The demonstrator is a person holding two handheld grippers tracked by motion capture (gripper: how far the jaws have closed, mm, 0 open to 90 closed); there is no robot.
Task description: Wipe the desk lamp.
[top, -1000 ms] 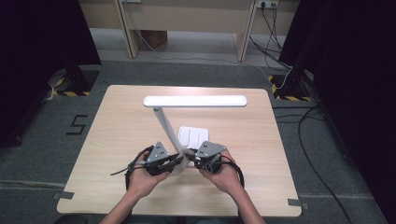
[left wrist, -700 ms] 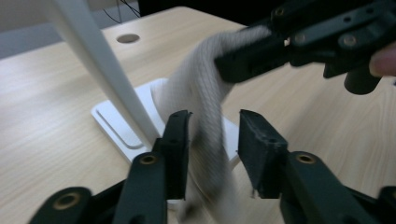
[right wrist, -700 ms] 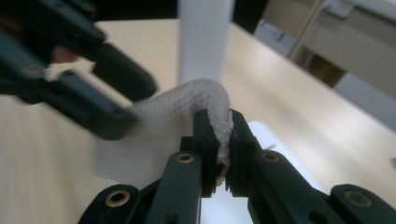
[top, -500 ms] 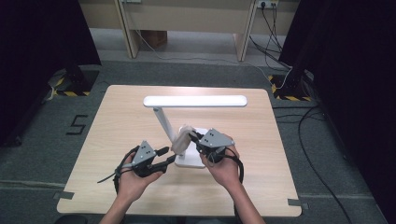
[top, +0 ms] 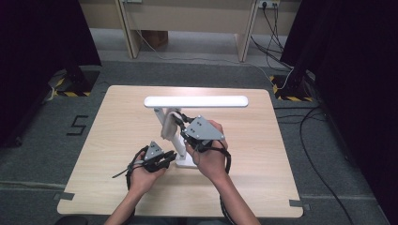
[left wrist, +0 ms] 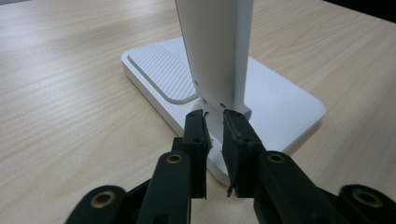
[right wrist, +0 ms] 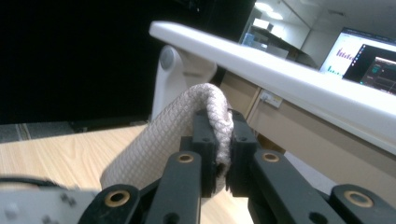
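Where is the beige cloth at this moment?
In the high view the beige cloth is lifted beside the white lamp's stem, clamped in the right gripper, below the lamp head.

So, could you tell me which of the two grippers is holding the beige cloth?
The right gripper, raised beside the white lamp's arm, pinches the beige cloth. The left gripper sits low at the lamp's base, gripping its hinge instead.

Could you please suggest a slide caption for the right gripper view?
Right gripper clamps a folded beige woven cloth before the white desk lamp.
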